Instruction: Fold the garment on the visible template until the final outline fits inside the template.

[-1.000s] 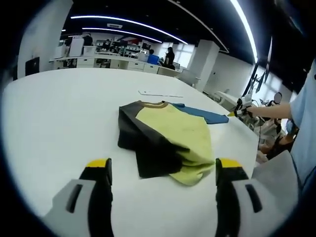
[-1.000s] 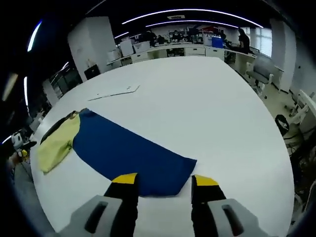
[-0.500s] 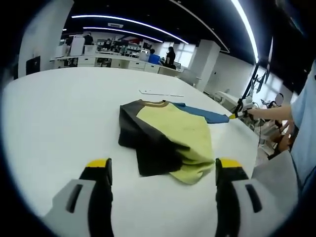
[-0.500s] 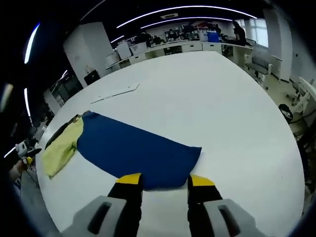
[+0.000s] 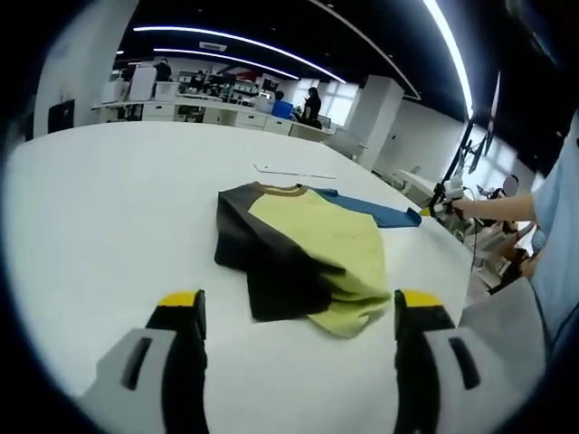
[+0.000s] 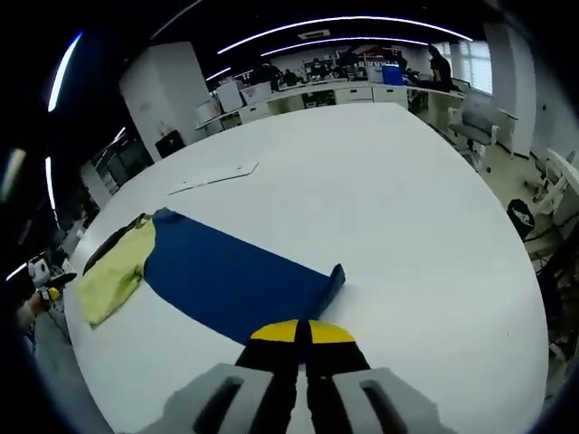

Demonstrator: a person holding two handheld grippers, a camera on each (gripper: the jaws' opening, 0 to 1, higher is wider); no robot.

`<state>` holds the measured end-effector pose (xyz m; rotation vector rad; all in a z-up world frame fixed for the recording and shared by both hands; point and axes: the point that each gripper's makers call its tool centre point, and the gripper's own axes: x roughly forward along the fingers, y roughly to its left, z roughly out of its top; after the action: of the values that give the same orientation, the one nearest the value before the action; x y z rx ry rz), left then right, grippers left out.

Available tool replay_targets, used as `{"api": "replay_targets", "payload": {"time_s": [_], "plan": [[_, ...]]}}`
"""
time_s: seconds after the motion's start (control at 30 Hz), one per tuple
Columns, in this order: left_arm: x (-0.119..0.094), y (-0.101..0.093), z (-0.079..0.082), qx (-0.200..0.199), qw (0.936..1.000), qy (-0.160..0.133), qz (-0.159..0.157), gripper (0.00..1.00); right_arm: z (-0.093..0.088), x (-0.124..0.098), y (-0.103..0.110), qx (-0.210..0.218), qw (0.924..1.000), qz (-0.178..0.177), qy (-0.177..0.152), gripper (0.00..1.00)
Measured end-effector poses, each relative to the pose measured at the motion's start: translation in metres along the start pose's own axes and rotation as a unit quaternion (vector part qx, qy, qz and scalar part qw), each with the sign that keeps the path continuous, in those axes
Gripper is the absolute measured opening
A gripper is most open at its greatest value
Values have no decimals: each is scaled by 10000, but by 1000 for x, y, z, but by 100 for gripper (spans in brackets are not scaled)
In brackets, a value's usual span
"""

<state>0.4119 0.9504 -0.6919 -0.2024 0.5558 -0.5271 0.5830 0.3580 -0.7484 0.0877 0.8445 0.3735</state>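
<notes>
A garment lies on the white table [image 5: 109, 199]: a yellow-green front [image 5: 330, 240], a dark sleeve folded over it [image 5: 271, 267], and a blue part [image 5: 375, 210] stretching away. My left gripper [image 5: 298, 303] is open, its jaws set wide just short of the garment's near edge. In the right gripper view the blue part [image 6: 226, 276] runs toward me from the yellow-green part [image 6: 113, 276]. My right gripper [image 6: 303, 330] is shut on the blue hem, whose corner [image 6: 336, 276] curls up. The right gripper [image 5: 425, 212] is small at the blue end.
A thin white flat sheet [image 5: 294, 172] [image 6: 213, 176] lies on the table beyond the garment. A person's hand and sleeve [image 5: 493, 206] reach in from the right. Desks, chairs and people stand past the table's far edge.
My right gripper's jaws have shut on the blue hem, and the hem's corner now curls up. The left gripper and the yellow-green part have not moved.
</notes>
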Motion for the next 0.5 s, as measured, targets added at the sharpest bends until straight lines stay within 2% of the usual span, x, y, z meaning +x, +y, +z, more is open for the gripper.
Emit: {"api": "replay_targets", "payload": {"time_s": [0.13,0.3,0.4,0.5], "plan": [[-1,1,1,2,10000,-7,18,83,-1,0,-3,-53,9999,-72,62,0],[-2,1,-1,-3,10000,9,25,83,-11,-4,-21,-264,9983,-466,244,0],[-1,1,-2,-13,10000,17,27,83,-10,-4,-22,-117,9987,-450,195,0],[0,2,-2,-13,10000,33,27,83,-13,-2,-24,-200,9981,-521,267,0]]}}
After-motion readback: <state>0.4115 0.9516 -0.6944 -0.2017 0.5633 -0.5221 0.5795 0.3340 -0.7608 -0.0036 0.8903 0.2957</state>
